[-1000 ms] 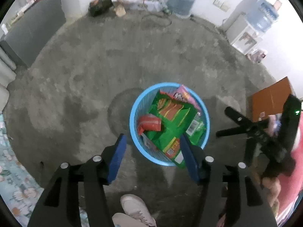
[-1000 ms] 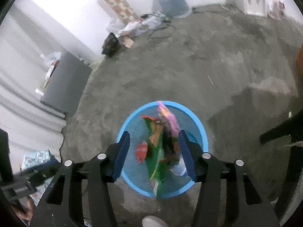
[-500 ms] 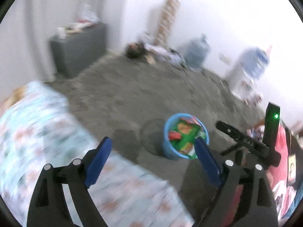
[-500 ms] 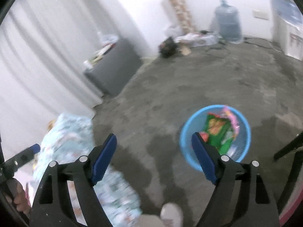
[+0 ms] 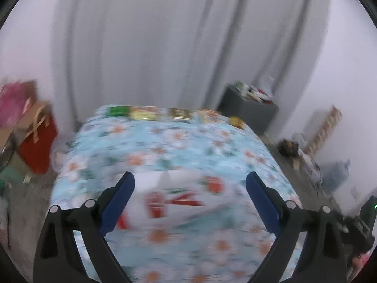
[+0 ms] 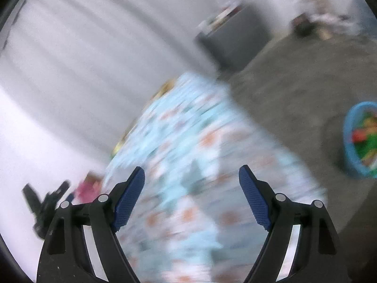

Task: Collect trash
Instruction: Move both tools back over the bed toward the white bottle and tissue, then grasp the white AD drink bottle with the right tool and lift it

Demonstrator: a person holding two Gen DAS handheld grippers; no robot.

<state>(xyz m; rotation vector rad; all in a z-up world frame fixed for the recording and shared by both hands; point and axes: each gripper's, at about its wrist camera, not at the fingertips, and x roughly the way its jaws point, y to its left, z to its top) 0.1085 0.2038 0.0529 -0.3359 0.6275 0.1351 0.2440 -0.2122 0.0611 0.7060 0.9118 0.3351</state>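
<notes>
Both views are motion-blurred. My left gripper (image 5: 189,198) is open and empty above a table with a light blue flowered cloth (image 5: 165,146). A white wrapper with red print (image 5: 174,200) lies on the cloth between the fingers. Several small packets (image 5: 150,114) line the table's far edge. My right gripper (image 6: 192,195) is open and empty over the same cloth (image 6: 188,136). The blue trash basket (image 6: 360,139), holding green and red wrappers, stands on the floor at the far right of the right wrist view.
White curtains (image 5: 165,42) hang behind the table. A grey cabinet (image 5: 249,110) stands at the back right, with red and pink bags (image 5: 35,141) on the left. Grey concrete floor (image 6: 294,82) lies between table and basket. The other gripper (image 6: 44,205) shows lower left.
Both grippers have swung away from the blue basket to the flowered table. The jaws have widened. The basket has left the left wrist view and slid to the right edge of the right one.
</notes>
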